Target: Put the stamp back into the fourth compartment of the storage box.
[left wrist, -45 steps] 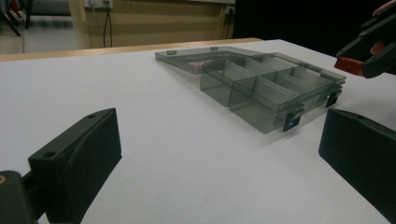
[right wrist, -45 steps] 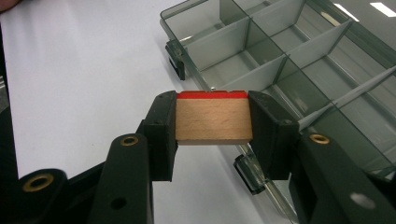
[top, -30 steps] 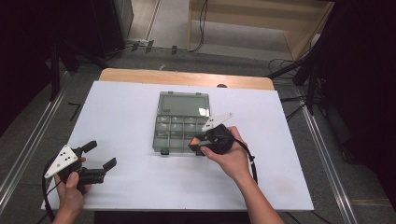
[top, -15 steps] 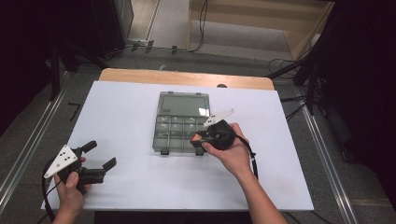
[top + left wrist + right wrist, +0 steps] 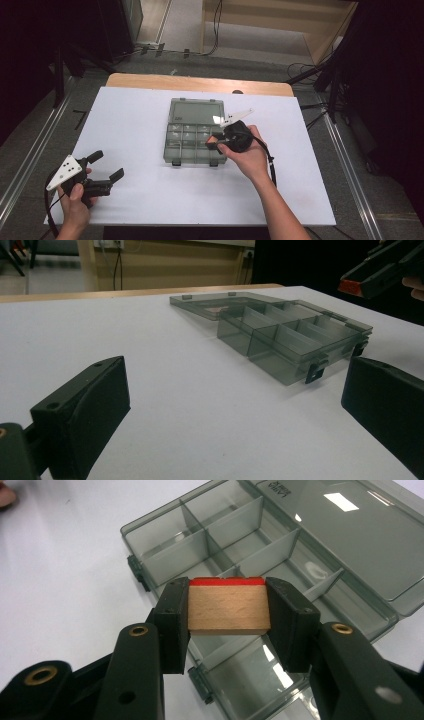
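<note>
**Block held over open organiser box; left jaws idle**

High view: the right gripper [image 5: 216,142] sits over the near right part of the smoky grey transparent plastic compartment box [image 5: 192,141], which lies open on the white counter [image 5: 130,125], lid flat behind it. The hand covers most of the gripper; only a small orange-red spot shows at its jaws, too small to make out further. The left gripper [image 5: 106,167] rests at the counter's near left corner, well apart from the box, jaws spread with nothing between them.

Left gripper view: both black jaws stand wide apart, partly cut off by the frame edges. The box lies beyond them, its black latches facing this camera. The right gripper enters at the top right corner, cropped.

Right gripper view: jaws clamped on the small rectangular pale wooden block with a red-painted face [image 5: 227,609], raised above the box's divided compartments. Only a thin red edge of that face shows. Which compartment lies directly beneath cannot be told.
</note>
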`<state>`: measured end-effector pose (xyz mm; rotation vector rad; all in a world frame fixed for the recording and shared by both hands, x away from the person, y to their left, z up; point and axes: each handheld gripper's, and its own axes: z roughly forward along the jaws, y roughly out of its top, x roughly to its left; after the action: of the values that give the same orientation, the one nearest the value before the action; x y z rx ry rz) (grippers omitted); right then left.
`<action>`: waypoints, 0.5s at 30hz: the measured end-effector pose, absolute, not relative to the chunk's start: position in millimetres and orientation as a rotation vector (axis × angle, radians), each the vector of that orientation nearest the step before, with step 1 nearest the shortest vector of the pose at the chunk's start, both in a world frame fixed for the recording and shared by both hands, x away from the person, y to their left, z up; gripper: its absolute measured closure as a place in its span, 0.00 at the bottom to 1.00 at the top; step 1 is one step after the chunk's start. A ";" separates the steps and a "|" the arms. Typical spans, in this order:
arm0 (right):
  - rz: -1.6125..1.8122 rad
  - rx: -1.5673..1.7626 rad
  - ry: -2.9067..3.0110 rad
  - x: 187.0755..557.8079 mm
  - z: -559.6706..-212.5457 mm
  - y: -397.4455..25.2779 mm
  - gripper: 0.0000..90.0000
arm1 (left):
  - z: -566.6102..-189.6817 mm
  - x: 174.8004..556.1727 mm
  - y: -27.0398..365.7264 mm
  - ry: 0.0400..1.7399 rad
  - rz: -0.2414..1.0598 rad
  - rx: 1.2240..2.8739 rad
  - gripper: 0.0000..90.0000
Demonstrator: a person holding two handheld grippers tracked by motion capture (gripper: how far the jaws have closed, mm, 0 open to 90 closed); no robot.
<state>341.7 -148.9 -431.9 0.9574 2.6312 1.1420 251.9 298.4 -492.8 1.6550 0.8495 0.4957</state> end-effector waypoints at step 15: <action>1.146 1.041 2.615 362.9 -437.4 -152.6 0.59 | -493.0 253.0 299.5 0.863 0.491 1.645 0.00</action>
<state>362.9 -152.6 -437.4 1.0413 2.6153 1.1463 253.0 299.5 -493.0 1.6453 0.8625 0.4911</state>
